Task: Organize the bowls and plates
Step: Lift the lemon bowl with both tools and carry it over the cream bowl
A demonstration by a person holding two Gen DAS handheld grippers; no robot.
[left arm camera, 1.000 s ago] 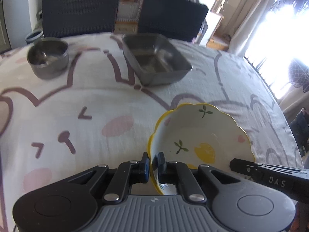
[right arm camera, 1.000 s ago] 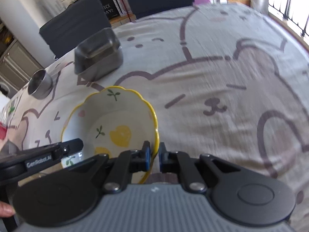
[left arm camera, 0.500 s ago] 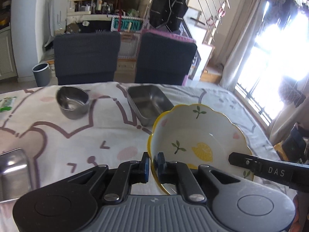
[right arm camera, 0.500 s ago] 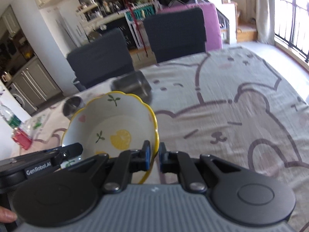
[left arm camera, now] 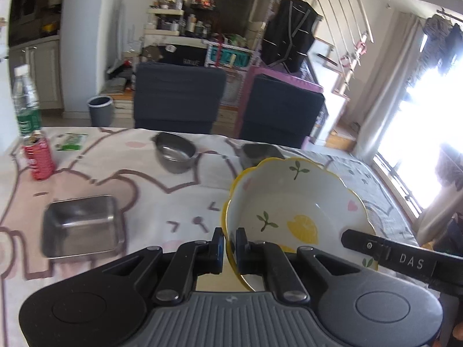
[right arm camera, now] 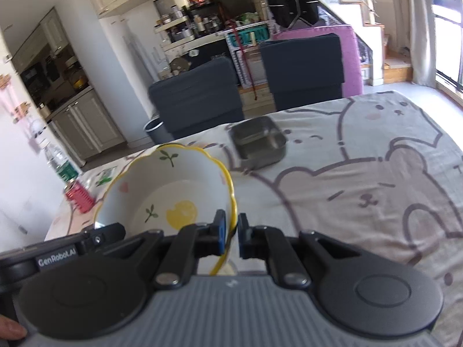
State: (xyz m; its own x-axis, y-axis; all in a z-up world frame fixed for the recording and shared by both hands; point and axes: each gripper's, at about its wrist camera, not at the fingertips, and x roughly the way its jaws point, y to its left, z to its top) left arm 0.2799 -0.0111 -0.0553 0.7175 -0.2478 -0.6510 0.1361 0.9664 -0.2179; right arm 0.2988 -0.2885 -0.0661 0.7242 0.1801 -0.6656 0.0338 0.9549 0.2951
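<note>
A white scalloped bowl with a yellow rim and lemon print point(left arm camera: 298, 202) point(right arm camera: 173, 190) hangs above the table, held from both sides. My left gripper point(left arm camera: 229, 238) is shut on its left rim. My right gripper point(right arm camera: 231, 225) is shut on its right rim, and its finger shows in the left wrist view as a black bar point(left arm camera: 399, 257). On the table stand a round steel bowl point(left arm camera: 175, 151), a square steel dish point(left arm camera: 82, 225) at the near left, and another square steel dish point(right arm camera: 257, 144) point(left arm camera: 260, 151) behind the held bowl.
A bear-print cloth point(right arm camera: 361, 188) covers the table. A red can point(left arm camera: 37, 156), a water bottle point(left arm camera: 24, 101) and a green packet point(left arm camera: 71, 141) stand at the far left. Two dark chairs point(left arm camera: 179, 98) point(left arm camera: 282, 112) face the far edge; a grey bin point(left arm camera: 99, 110) is behind.
Both grippers have risen with the bowl and tipped up, so the room beyond the table shows. The steel dishes now sit lower and farther off; the near-left dish, can and bottle came into view.
</note>
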